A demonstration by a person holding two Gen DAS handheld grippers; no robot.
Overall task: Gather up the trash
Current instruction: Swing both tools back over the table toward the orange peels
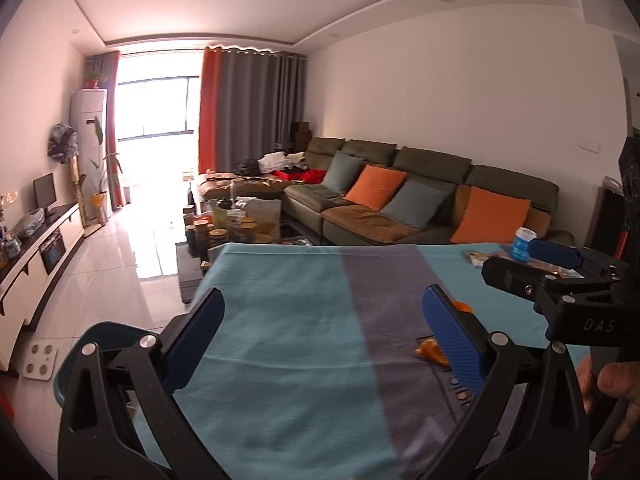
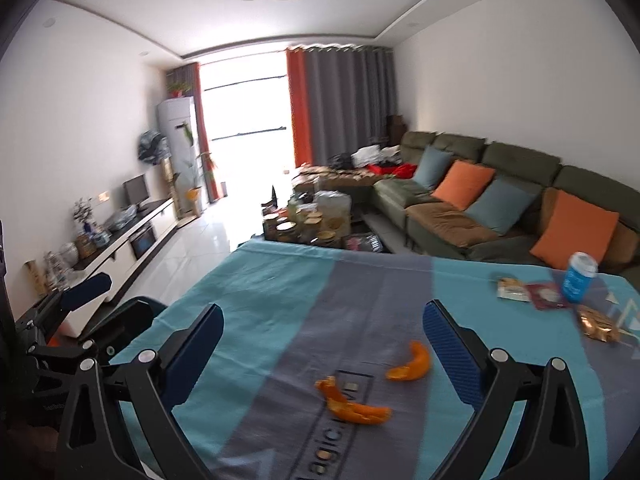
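Teal and grey cloth covers the tabletop (image 2: 280, 280), whose far edge meets the living-room floor and a green sofa (image 2: 500, 184) beyond. Wide bare cloth lies ahead of both tongs. Left tongs (image 1: 324, 336) are spread wide, holding nothing. Right tongs (image 2: 324, 344) are likewise spread wide and empty. Two orange peels lie between the right tongs' fingers: the near peel (image 2: 354, 402) and the curved peel (image 2: 412, 362), a little apart. Toward the far right edge sit one blue cup (image 2: 578, 280), upright, two flat wrappers (image 2: 528, 292) beside it, and one crumpled gold wrapper (image 2: 598, 322) nearer.
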